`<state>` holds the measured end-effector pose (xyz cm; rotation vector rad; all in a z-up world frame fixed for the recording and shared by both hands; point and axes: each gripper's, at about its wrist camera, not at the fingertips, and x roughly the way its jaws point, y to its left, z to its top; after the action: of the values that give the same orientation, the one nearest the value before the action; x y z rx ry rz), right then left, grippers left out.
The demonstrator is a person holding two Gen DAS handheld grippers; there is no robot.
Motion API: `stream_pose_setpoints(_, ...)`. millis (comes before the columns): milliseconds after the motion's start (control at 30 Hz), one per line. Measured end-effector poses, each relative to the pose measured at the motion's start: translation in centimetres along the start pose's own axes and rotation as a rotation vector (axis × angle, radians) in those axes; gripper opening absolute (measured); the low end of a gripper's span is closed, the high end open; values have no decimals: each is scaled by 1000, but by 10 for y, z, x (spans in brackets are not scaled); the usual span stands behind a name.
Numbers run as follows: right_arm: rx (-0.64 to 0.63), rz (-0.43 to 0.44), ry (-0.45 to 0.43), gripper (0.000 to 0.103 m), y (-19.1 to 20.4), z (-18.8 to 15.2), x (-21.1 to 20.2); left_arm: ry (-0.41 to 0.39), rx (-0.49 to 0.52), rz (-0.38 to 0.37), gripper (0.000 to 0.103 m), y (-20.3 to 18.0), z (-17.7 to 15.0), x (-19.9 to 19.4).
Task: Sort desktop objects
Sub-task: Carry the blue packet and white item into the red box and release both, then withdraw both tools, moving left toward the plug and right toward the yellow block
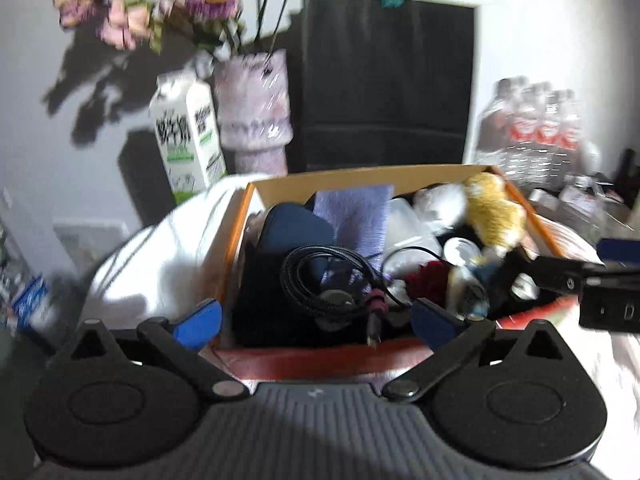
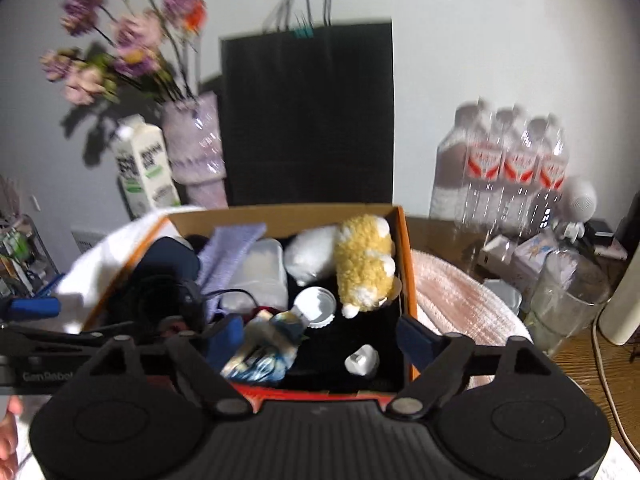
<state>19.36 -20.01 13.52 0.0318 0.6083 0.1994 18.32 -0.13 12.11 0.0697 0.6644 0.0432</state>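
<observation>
Against a white wall, an orange cardboard box (image 2: 406,264) is seen already filled: coiled cable (image 1: 320,280), plush toy (image 2: 366,264), white lid (image 2: 315,306). Both the left gripper (image 1: 316,318) and right gripper (image 2: 320,334) are spread, nothing held; little appears left to sort.

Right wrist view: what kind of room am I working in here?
Most likely a home desk against a wall, not a workshop. A vase of flowers, a milk carton and a pack of water bottles stand behind the cardboard box of oddments.
</observation>
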Motion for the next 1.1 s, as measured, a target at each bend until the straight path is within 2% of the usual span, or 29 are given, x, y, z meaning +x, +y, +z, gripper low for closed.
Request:
stream_pose_setpoints(100, -24, 18, -26, 89, 5, -26, -26, -33, 28, 17, 103, 5, -32, -25)
stream_pose_setpoints(267, -72, 31, -49, 90, 14, -87, -70, -60, -21, -95, 103, 17, -96, -76)
stream_pose_setpoints(400, -8, 74, -43, 91, 12, -143, -108, -90, -79, -138, 103, 20, -146, -115)
stream_pose_setpoints(467, 31, 86, -47, 91, 10, -170, -125, -95, -101, -132, 103, 17, -172, -127)
stream_pose_setpoints(533, 69, 75, -90, 91, 10, -196, -142, -89, -114, -102, 103, 11, -196, -135)
stream_pose_setpoints(633, 92, 43, -160, 93, 13, -232, -155, -101, -69, -112, 103, -3, -224, -142)
stream_pose_setpoints(733, 82, 21, -156, 93, 17, -249, -154, -92, -41, -120, 103, -12, -230, -137)
stream_pose_setpoints(800, 69, 18, -131, 93, 19, -248, -150, -93, -45, -121, 103, -13, -229, -135)
stream_pose_setpoints(967, 72, 20, -142, 93, 19, -245, -149, -87, -51, -115, 103, -12, -230, -132)
stream_pose_setpoints(1100, 80, -1, -120, 92, 16, -242, -147, -102, -41, -166, 103, -13, -224, -129)
